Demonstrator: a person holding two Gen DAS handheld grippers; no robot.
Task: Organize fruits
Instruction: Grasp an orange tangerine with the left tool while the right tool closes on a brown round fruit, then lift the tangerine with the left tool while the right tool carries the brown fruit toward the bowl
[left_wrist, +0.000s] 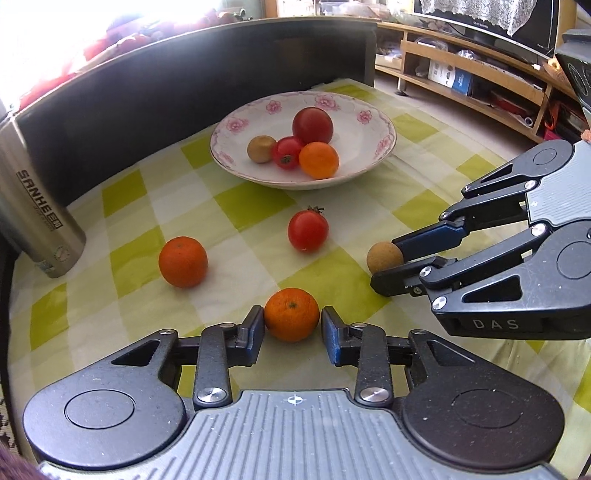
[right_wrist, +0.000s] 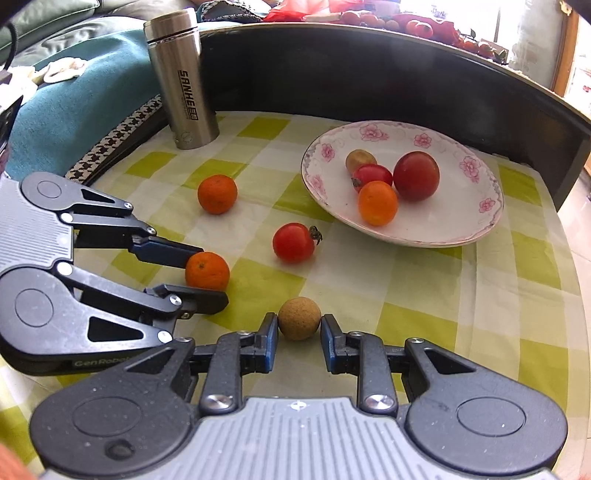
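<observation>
Left wrist view shows the left gripper (left_wrist: 292, 328) set low over the tablecloth (left_wrist: 424, 184), its blue-padded fingers spread around a small mandarin (left_wrist: 291, 314): the left pad touches or nearly touches the peel, the right pad stands just off it, so nothing is clamped yet. Right wrist view shows the same stage on the other side: the right gripper (right_wrist: 299, 334) brackets a small tan, rough-skinned round fruit (right_wrist: 299, 318), perhaps a longan, with narrow gaps at both pads. I judge the step in hand to be a double pick-up, both claws in place and not yet shut. The next move calls for a gentle, even squeeze on each, since both fruits are round and could roll or squirt forward on the smooth cloth, then a lift toward the floral bowl (left_wrist: 369, 166), a shallow glazed dish with pink flowers on its rim that already holds four fruits. Another mandarin (left_wrist: 183, 261) with dimpled peel and a glossy cherry tomato (left_wrist: 307, 230) with a dried stem lie loose between grippers and bowl. A brushed steel flask (right_wrist: 184, 77) stands upright at the far left edge of the green-and-white checked cloth.
</observation>
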